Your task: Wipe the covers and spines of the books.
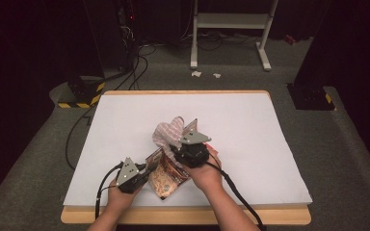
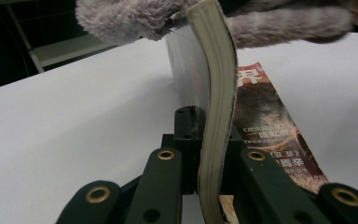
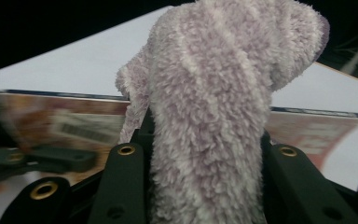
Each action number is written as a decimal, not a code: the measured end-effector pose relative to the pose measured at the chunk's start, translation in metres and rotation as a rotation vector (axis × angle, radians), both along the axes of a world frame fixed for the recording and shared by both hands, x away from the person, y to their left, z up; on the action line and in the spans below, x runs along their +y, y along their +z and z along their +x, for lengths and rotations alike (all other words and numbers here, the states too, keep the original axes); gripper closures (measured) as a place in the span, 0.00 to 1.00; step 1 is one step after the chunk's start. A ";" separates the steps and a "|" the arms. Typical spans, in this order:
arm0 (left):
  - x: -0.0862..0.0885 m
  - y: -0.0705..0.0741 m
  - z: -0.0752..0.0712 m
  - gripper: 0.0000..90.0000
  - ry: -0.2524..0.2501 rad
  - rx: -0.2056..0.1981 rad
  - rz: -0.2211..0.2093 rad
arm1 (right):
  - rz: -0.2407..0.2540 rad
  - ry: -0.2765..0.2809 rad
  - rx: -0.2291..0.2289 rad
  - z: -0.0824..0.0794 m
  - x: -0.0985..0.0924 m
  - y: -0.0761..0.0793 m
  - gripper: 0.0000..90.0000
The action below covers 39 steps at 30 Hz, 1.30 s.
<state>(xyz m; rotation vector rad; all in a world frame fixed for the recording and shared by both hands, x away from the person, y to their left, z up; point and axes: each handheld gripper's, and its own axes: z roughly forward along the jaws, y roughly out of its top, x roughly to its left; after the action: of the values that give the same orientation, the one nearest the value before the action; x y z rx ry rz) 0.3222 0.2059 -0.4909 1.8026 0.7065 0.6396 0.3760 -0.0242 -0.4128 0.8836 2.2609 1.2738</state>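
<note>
A magazine (image 1: 172, 177) with a brown cover lies partly open near the table's front edge. My left gripper (image 1: 147, 168) is shut on a sheaf of its pages (image 2: 216, 70), which stand upright between the jaws of the left gripper (image 2: 206, 133), while the cover (image 2: 270, 121) lies flat to the right. A fluffy pink-grey striped cloth (image 1: 169, 131) hangs over the magazine's top edge. My right gripper (image 1: 177, 143) is shut on this cloth (image 3: 214, 70), which bulges out between the jaws of the right gripper (image 3: 205, 144). Behind the cloth runs the magazine (image 3: 74, 123).
The white tabletop (image 1: 125, 120) stretches bare to the left, right and back, with a wooden rim (image 1: 183, 215) at the front. On the floor behind stand a white frame (image 1: 231, 29), cables (image 1: 135, 72) and a yellow-black striped base (image 1: 82, 94).
</note>
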 end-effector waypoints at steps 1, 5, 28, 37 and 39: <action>0.000 0.000 0.000 0.92 0.000 0.002 -0.003 | 0.003 0.016 -0.003 -0.005 0.003 0.001 0.70; -0.002 -0.001 -0.001 0.92 0.008 -0.007 0.007 | 0.018 0.070 -0.009 -0.020 0.013 0.005 0.70; -0.004 -0.001 0.000 0.92 0.019 -0.009 0.015 | -0.046 -0.055 -0.009 0.023 0.002 0.007 0.70; -0.005 -0.001 0.000 0.92 0.016 -0.016 0.030 | -0.103 -0.273 0.034 0.089 -0.036 -0.014 0.70; -0.005 -0.002 0.000 0.92 0.016 -0.018 0.028 | -0.110 -0.313 0.044 0.099 -0.043 -0.019 0.70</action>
<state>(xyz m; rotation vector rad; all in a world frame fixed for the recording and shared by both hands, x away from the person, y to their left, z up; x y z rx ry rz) 0.3227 0.2007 -0.4924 1.8165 0.7031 0.6784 0.4750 -0.0673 -0.4314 1.1780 2.0981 0.9907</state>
